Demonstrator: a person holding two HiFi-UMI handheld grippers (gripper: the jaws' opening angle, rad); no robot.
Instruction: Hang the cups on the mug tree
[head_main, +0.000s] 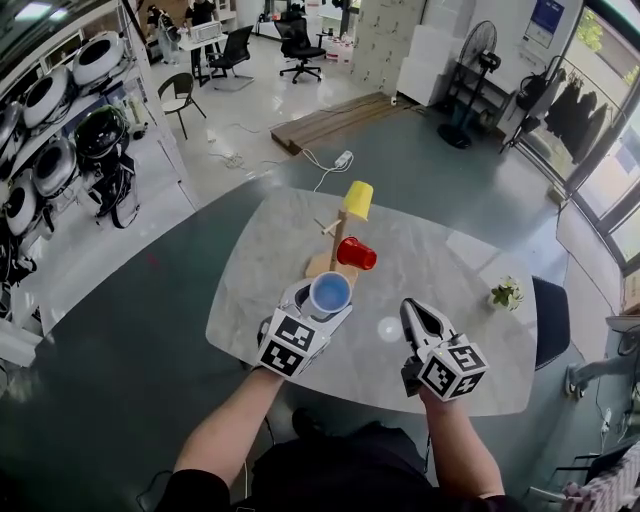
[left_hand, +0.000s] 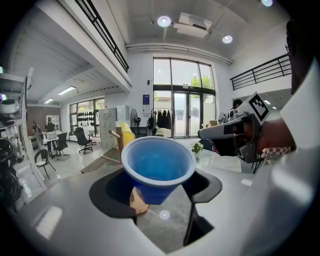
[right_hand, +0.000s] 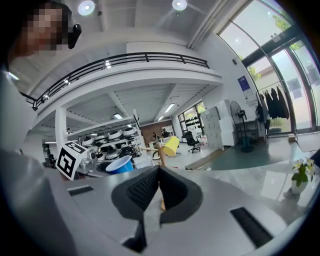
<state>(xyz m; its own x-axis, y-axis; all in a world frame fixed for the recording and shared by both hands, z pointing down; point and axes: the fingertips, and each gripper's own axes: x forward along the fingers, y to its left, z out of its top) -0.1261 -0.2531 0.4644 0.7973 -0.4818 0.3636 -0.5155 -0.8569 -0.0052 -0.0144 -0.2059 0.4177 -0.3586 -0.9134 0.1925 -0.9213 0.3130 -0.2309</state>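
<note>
A blue cup (head_main: 330, 293) sits upright, mouth up, between the jaws of my left gripper (head_main: 322, 302), which is shut on its sides; the left gripper view shows the same blue cup (left_hand: 157, 167) filling the gap of the left gripper (left_hand: 156, 189). Just beyond it stands the wooden mug tree (head_main: 338, 238). A yellow cup (head_main: 358, 199) hangs upturned at the tree's top and a red cup (head_main: 356, 254) hangs on a lower peg. My right gripper (head_main: 410, 308) is shut and empty, right of the tree. In the right gripper view its closed right gripper (right_hand: 159, 172) points at the tree (right_hand: 159, 150).
The marble table (head_main: 450, 265) has rounded corners and grey floor around it. A small potted plant (head_main: 506, 294) stands near its right edge. A wooden pallet (head_main: 335, 120), office chairs and shelves of round machines lie farther off.
</note>
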